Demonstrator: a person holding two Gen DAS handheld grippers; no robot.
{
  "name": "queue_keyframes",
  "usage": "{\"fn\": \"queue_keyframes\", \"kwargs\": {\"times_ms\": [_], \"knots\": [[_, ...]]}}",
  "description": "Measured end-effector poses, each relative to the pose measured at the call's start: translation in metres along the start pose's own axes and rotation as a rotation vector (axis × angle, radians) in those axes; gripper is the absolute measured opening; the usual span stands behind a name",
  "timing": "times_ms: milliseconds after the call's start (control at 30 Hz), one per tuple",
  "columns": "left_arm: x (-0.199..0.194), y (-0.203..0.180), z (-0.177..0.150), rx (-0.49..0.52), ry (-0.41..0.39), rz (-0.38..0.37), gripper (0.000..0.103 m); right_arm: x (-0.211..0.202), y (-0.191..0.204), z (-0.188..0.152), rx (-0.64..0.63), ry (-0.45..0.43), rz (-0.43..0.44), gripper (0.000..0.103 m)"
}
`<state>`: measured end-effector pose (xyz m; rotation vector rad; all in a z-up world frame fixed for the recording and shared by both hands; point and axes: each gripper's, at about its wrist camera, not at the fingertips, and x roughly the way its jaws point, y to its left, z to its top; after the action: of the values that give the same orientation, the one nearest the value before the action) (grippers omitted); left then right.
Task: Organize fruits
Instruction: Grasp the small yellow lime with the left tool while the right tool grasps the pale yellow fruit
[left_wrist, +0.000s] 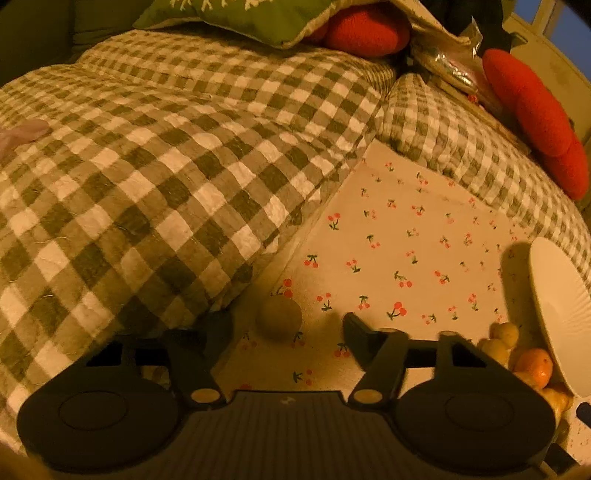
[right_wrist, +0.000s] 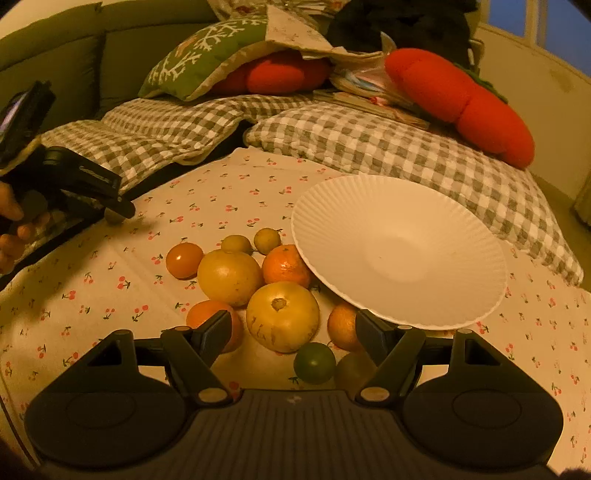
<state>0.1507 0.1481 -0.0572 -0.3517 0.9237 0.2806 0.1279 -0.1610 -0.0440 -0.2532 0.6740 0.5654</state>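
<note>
Cherry-print sheet (right_wrist: 535, 369). White paper plate (right_wrist: 399, 254), tilted, resting on heaped fruit pile (right_wrist: 258, 288). Right gripper (right_wrist: 291, 332): jaws wide over pile. Left gripper (left_wrist: 282, 328): jaws wide around small greenish fruit (left_wrist: 279, 318), well apart from the pile.

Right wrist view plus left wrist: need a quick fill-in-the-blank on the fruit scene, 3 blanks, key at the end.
1. The white plate holds ____ fruits.
2. The plate's near edge rests tilted on the fruit pile, which lies on the ____-printed sheet.
3. The left gripper, jaws apart, has a small ____ fruit between its fingers.

Missing words: no; cherry; greenish
</note>
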Motion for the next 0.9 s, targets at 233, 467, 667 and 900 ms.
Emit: {"fn": "queue_keyframes", "kwargs": {"times_ms": [233,467,667,900], "knots": [[0.003,0.000,0.002,0.023,-0.015,0.021,0.014,0.008,0.006,0.003,-0.040,0.003,0.003,0.068],[-0.004,0.002,0.002,-0.010,-0.013,-0.031,0.014,0.014,0.006,0.006,-0.012,0.003,0.018,0.066],[-0.015,-0.005,0.002,-0.021,-0.027,-0.097,0.014,0.022,0.001,0.007,0.042,0.008,0.038,0.063],[-0.032,-0.027,-0.005,0.022,-0.042,-0.171,0.014,0.029,-0.003,0.008,0.080,0.036,0.035,0.047]]}}
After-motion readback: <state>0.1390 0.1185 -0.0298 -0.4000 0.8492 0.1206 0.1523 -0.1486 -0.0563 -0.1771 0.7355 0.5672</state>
